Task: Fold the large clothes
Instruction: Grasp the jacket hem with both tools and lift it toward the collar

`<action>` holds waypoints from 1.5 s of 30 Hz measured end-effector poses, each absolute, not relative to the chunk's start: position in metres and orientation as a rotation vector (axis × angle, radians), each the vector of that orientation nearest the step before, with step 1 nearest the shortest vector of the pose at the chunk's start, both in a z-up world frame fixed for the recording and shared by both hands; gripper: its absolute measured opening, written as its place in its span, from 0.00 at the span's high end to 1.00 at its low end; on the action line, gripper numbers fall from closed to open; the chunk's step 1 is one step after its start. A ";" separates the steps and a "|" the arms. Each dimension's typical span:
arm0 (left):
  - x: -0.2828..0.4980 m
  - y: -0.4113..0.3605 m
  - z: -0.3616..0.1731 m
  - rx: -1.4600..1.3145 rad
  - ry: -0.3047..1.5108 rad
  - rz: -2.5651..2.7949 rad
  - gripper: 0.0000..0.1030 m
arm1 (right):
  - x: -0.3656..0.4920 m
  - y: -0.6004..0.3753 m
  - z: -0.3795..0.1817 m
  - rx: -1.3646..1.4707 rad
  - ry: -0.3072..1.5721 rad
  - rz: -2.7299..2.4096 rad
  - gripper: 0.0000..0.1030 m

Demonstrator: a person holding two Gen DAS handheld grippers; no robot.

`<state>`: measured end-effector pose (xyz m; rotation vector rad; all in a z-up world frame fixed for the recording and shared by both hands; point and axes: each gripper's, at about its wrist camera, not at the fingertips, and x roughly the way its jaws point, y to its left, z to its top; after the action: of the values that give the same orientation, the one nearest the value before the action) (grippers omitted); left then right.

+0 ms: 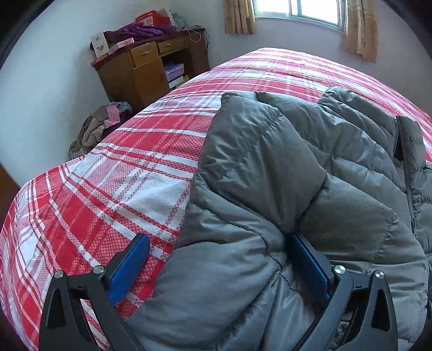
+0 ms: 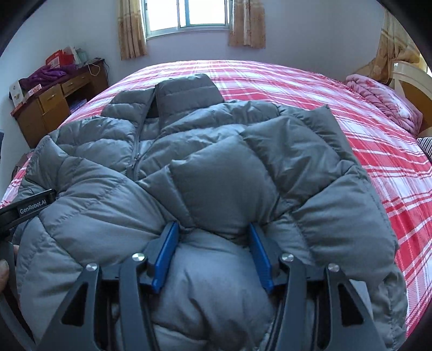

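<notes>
Closest to me, my left hand-held gripper (image 1: 216,267) has its two blue-padded fingers spread wide; the right pad (image 1: 310,270) presses into a fold of the grey quilted puffer jacket (image 1: 283,189), while the left pad (image 1: 129,267) stands apart from the cloth, over the red and white checked bedspread (image 1: 108,189). A thick bulge of the jacket's edge lies between the two fingers, but they do not pinch it. My right hand-held gripper (image 2: 213,253) is also open, less wide, and a puffy fold of the same jacket (image 2: 216,175) swells up between its blue pads (image 2: 164,253), touching both of them; I cannot tell whether they squeeze it. In the right wrist view, the black body of my left hand-held gripper shows at the left edge, against the jacket's side. The jacket lies spread on the bed, its near part bunched up around my grippers, its zipper line running away from me and its collar (image 2: 186,91) at the far end, lying flat on the bedspread. The bedspread (image 2: 378,151) shows bare on both sides of the jacket and beyond it. Further right on the bed there is a pink rolled blanket (image 2: 383,102) near the headboard. Past the left side of the bed, a heap of mixed clothes (image 1: 100,127) lies on the floor, and behind it stands a brown wooden desk (image 1: 145,67) with a purple garment and boxes on its top. On the far wall a window (image 2: 189,13) with beige curtains lets in bright light.
</notes>
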<state>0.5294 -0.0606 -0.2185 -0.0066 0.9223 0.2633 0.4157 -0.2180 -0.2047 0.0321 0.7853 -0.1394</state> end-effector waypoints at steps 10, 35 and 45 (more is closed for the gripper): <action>0.528 -0.036 -0.155 -0.068 0.930 0.154 0.01 | 0.416 -0.224 -0.194 0.056 0.851 -0.069 0.25; 0.751 -0.133 -0.159 -0.083 1.019 0.014 0.01 | 0.648 -0.227 -0.120 0.184 0.876 -0.098 0.04; 0.749 -0.154 -0.169 -0.036 1.000 -0.123 0.34 | 0.661 -0.225 -0.145 0.092 0.910 -0.037 0.19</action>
<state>0.7490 -0.1537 -0.1686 -0.0363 1.0000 -0.1225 0.6608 -0.2252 -0.1452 0.0919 0.9099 -0.0372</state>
